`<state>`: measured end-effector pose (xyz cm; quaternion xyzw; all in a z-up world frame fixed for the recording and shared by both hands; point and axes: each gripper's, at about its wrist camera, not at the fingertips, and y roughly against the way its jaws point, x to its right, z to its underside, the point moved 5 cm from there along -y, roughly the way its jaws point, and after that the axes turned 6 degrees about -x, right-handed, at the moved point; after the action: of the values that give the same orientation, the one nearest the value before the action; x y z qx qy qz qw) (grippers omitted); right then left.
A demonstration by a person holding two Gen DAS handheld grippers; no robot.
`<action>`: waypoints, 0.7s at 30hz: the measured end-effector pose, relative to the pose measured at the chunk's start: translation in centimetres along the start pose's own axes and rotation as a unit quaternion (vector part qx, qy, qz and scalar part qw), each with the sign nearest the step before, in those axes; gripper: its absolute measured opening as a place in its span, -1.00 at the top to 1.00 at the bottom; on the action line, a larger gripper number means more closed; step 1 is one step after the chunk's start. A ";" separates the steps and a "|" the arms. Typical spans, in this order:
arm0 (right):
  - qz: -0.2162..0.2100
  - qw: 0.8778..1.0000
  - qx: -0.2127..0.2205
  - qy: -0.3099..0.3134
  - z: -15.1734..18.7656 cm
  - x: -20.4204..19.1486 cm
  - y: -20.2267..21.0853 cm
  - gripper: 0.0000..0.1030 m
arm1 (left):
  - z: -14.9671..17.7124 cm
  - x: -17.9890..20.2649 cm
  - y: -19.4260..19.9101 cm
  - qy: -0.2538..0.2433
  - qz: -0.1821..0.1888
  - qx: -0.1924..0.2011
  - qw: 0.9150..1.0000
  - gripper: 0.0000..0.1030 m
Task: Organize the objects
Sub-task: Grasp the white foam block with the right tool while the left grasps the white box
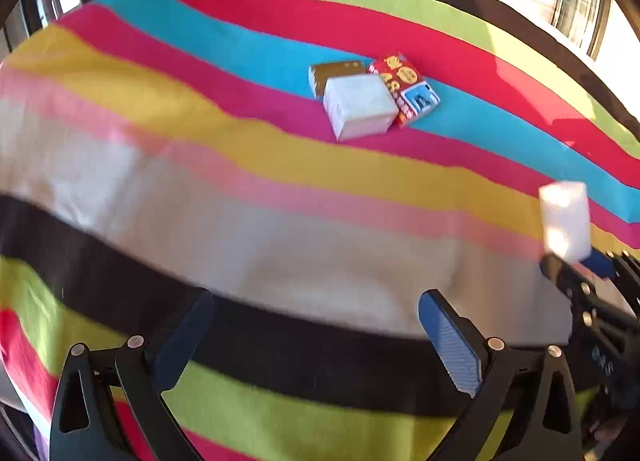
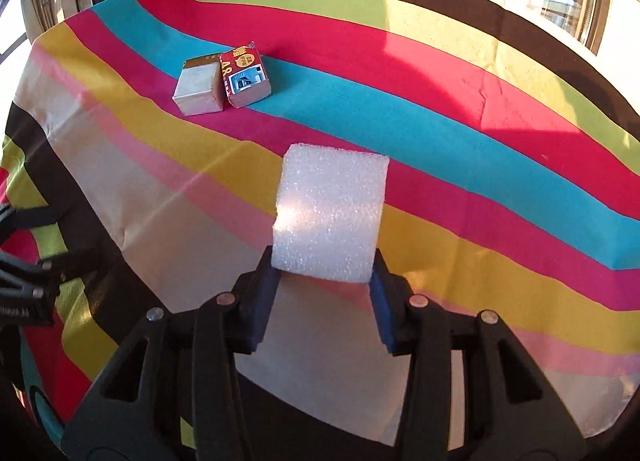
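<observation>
Foam block getting carried over the striped cloth in my right gripper.

I'm squeezing the white foam block by its bottom edge with my right fingers narrowed onto it, so it's sticking up off the cloth, well apart from the little pile farther back. My left gripper is hanging with its fingers spread wide and nothing between them. Counting what's sitting on the blue and magenta stripes: one white box, one gold box tucked behind it, and one red printed box touching them on the right. So that's three boxes bunched together, plus one foam block. Can't tell what's in any box, all are closed.
</observation>
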<state>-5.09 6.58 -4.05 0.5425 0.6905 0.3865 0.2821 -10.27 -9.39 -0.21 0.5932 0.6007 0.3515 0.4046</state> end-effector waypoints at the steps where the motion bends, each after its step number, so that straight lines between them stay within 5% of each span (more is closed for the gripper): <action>1: -0.001 1.000 0.000 -0.001 0.0 0.2 0.0 0.07 | -1.4 0.5 -0.6 -0.010 -0.008 0.004 1.000 -1.00; 9: -0.007 1.000 0.000 -0.005 -0.2 1.3 -0.5 0.06 | -10.0 1.6 -4.7 0.045 -0.009 0.026 0.999 -0.99; 11: -0.008 1.000 0.000 -0.006 -0.1 1.4 -0.5 0.06 | -10.8 1.4 -5.4 0.044 -0.034 0.027 0.998 -0.81; 13: -0.009 1.000 0.000 -0.008 0.0 1.5 -0.4 0.06 | -10.5 1.3 -5.3 0.052 0.009 0.030 0.998 0.07; 21: -0.011 1.000 0.000 -0.010 -0.2 1.5 -0.5 0.06 | -1.7 0.9 1.2 0.018 0.087 0.067 0.994 0.08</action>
<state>-5.87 7.91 -4.37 0.5390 0.6936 0.3777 0.2929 -11.31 -8.30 1.51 0.6627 0.5758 0.3553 0.3210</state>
